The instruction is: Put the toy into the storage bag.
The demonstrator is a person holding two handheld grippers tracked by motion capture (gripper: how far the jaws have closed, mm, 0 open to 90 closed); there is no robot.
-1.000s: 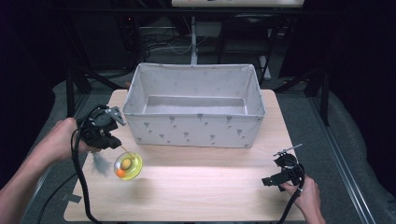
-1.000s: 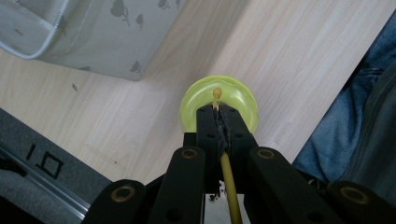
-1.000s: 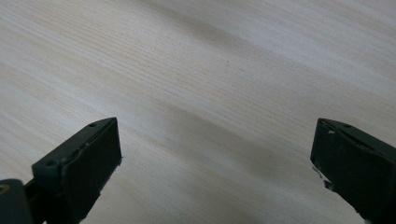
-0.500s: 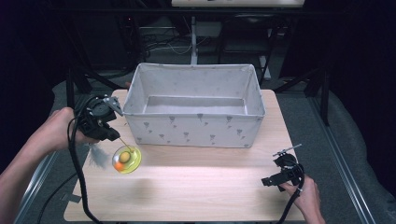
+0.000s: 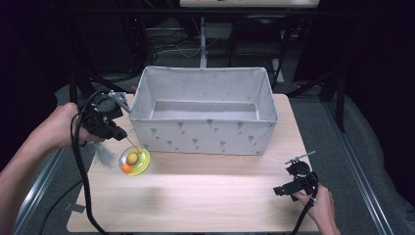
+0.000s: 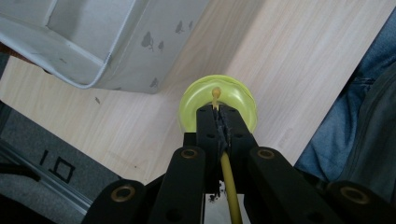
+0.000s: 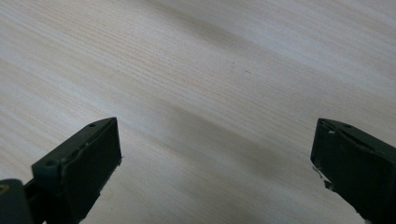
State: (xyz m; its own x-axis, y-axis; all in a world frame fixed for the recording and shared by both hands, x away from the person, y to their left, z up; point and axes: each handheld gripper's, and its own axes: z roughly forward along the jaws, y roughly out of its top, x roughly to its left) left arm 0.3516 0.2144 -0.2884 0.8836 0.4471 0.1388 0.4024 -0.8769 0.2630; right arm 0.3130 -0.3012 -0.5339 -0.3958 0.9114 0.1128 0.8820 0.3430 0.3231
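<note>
overhead, left gripper [image 5: 117, 133] clamped on a thin yellow stick, with a yellow-green ball toy [image 5: 134, 161] hanging off its far end, just off the front left corner of the grey fabric bin [image 5: 203, 134], above the wooden table [image 5: 205, 196]. seen there and not from the gripper: an orange bead and a tan one inside the ball. closer in, from the left gripper view, stick [image 6: 228, 175] pinched dead centre between the shut pads, long axis straight out along the jaws, knobbed tip past the jaw ends, ball [image 6: 217, 107] just beyond them. further right, right gripper [image 5: 288, 188] low over the table's near right; jaws wide apart in its own view, bare wood [image 7: 196, 84] between them.
</note>
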